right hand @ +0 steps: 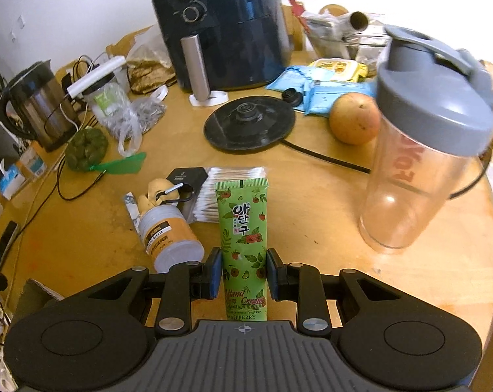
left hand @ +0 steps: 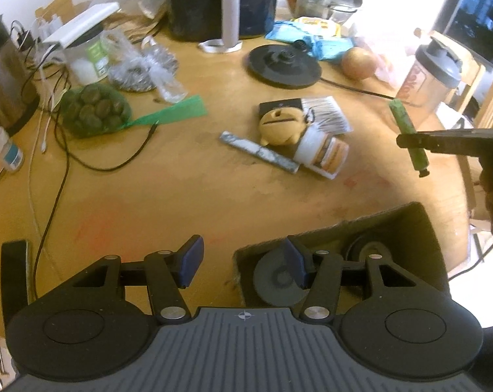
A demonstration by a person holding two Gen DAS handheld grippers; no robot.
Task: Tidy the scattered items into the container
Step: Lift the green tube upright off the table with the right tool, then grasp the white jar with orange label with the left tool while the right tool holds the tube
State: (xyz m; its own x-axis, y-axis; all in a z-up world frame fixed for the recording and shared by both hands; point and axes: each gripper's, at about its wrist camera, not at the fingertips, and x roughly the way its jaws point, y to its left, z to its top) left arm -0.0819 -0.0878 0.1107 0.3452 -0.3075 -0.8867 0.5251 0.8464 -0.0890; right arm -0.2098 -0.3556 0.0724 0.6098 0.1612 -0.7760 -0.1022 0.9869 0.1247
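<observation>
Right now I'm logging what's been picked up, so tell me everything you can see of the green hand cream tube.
The hand cream tube is soft-looking green plastic printed with leaves, red berries, Korean lettering, "Hand Cream" and "Raspberry". The right gripper is shut on its lower body, both pads pressing its sides. Its flat crimped end points away from the gripper. From the left wrist view it hangs clear above the wooden table, tilted, with a small dark cap at its lower end. Nothing else touches it.

Lay bare: a broad strip of table (left hand: 168,196) between the cardboard box (left hand: 419,225) and the heaped small jar (right hand: 169,235), cotton swabs (right hand: 233,176) and marbled bar (left hand: 257,156); crowded further back by kettle base (right hand: 249,127), air fryer (right hand: 226,26); blocked rightward by shaker bottle (right hand: 422,150)
</observation>
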